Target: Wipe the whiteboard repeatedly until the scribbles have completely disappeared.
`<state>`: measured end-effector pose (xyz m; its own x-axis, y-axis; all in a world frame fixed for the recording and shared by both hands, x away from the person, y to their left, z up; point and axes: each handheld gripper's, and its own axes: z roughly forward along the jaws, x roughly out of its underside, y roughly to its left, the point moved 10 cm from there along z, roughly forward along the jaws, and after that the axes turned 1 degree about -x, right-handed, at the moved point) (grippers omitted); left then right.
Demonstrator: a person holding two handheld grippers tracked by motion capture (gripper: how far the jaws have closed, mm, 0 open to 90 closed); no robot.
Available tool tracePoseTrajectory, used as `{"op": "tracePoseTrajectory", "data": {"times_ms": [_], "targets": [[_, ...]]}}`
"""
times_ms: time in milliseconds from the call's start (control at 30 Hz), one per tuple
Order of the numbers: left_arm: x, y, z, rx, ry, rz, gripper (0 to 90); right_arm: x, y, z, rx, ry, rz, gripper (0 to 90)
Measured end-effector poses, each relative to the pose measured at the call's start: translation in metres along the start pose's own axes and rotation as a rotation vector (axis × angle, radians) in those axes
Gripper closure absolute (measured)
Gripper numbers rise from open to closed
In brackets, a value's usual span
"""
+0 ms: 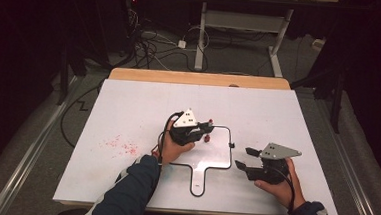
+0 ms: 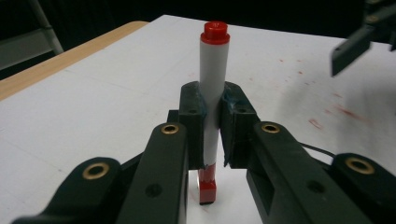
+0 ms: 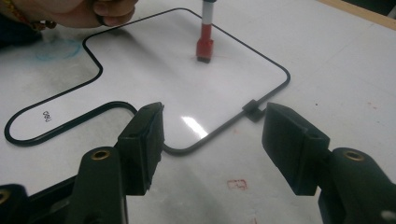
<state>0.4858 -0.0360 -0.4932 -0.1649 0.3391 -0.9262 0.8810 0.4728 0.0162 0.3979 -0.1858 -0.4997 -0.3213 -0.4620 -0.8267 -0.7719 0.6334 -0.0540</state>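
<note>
A small paddle-shaped whiteboard [image 1: 214, 154] with a black rim [image 3: 95, 65] lies flat on the white table. My left gripper [image 1: 204, 130] is shut on a white marker [image 2: 213, 93] with a red cap on top. It holds the marker upright, and the marker's red lower end [image 3: 205, 46] touches the board near its far edge. My right gripper [image 1: 242, 158] stands open just off the board's right edge, with nothing between its fingers. In the right gripper view the jaws [image 3: 212, 130] frame the board's near corner and a small black clip [image 3: 252, 111] on the rim.
Red ink specks [image 1: 121, 146] mark the table left of the board. A wooden strip [image 1: 200, 78] runs along the table's far edge. Beyond it are cables on the floor and a desk frame [image 1: 200, 38]. The person's hand [image 3: 93, 9] rests on the board.
</note>
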Motion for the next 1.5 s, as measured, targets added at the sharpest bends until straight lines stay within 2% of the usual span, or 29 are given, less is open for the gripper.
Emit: {"op": "tracePoseTrajectory", "data": {"times_ms": [200,300,400,533,600,700,833,1033,1133,1233,1367,1500], "targets": [[-0.007,0.008,0.017,-0.020,-0.003,-0.010,78.8,0.001,-0.001,0.000,-0.001,0.004,0.000,39.8],[-0.010,0.007,0.022,-0.011,-0.001,-0.018,78.8,0.001,-0.001,-0.001,-0.002,0.000,-0.001,39.8],[-0.012,0.002,0.026,-0.001,0.008,0.004,78.8,0.001,-0.001,-0.001,-0.002,0.001,0.000,39.8],[-0.011,0.008,0.025,-0.033,0.014,0.020,78.8,0.001,-0.001,-0.001,-0.003,0.001,-0.001,39.8],[-0.010,0.015,0.023,-0.055,0.019,0.005,78.8,0.001,0.000,-0.001,-0.003,0.001,-0.002,39.8],[-0.008,0.017,0.019,-0.042,0.013,-0.027,78.8,0.001,0.001,-0.002,-0.006,0.002,-0.008,39.8],[-0.010,0.011,0.021,-0.022,0.010,-0.027,78.8,0.001,-0.001,-0.001,-0.003,0.001,-0.003,39.8],[-0.017,-0.012,0.035,0.033,0.017,0.010,78.8,0.000,0.001,-0.002,-0.006,0.000,-0.012,39.8],[-0.015,-0.016,0.031,0.042,0.041,0.032,78.8,0.001,0.001,-0.002,-0.006,0.002,-0.011,39.8],[-0.011,-0.011,0.020,0.032,0.048,0.037,78.8,0.001,0.000,-0.004,-0.003,0.002,-0.009,39.8],[-0.004,-0.004,0.004,0.027,0.053,0.027,78.8,0.001,-0.001,-0.005,0.004,-0.003,-0.007,39.8],[0.000,-0.007,-0.004,0.050,0.039,-0.003,78.8,0.000,0.001,-0.003,0.002,0.001,-0.010,39.8]]}}
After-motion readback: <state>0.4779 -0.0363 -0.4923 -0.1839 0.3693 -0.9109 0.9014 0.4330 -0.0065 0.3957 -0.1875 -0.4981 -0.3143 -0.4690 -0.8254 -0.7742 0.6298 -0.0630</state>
